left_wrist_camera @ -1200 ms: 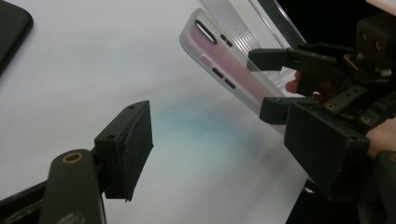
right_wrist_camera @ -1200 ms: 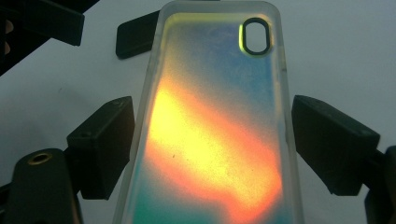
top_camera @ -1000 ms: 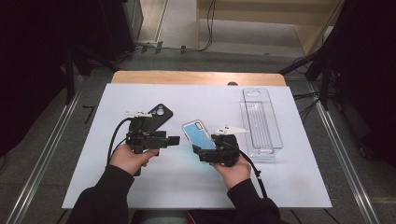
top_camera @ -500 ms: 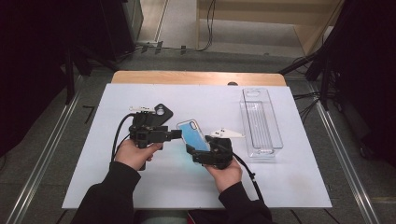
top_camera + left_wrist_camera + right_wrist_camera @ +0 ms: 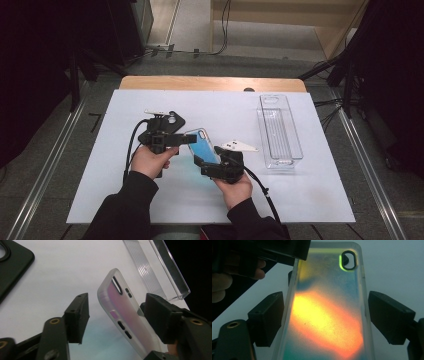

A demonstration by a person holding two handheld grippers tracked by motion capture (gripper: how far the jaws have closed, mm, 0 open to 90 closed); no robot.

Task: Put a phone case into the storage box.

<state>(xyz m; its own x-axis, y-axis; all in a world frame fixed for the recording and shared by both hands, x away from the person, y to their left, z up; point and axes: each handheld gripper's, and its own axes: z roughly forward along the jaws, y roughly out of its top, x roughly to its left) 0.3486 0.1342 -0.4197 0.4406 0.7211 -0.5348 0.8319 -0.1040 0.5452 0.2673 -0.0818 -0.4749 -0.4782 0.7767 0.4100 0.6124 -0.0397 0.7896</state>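
Observation:
An iridescent translucent phone case (image 5: 202,144) is held off the white table, tilted, with its camera cut-out at the far end. My right gripper (image 5: 204,163) is shut on the phone case (image 5: 329,322) across its width near the lower end. My left gripper (image 5: 189,139) comes in from the left and is open. Its two jaws straddle the upper end of the phone case (image 5: 125,312), with a gap at the left jaw. A black phone case (image 5: 173,120) lies flat on the table just behind the left gripper, and its corner (image 5: 12,262) shows at upper left.
A clear, long plastic box (image 5: 279,131) stands on the right of the white table (image 5: 310,190); its end (image 5: 160,272) is behind the held case. A wooden strip (image 5: 210,83) runs along the far edge. Cables trail from both grippers toward the person.
My right gripper has carried the phone case a little left. The left gripper has moved away from the person and to the right, so its open jaws now stand around the case's upper end.

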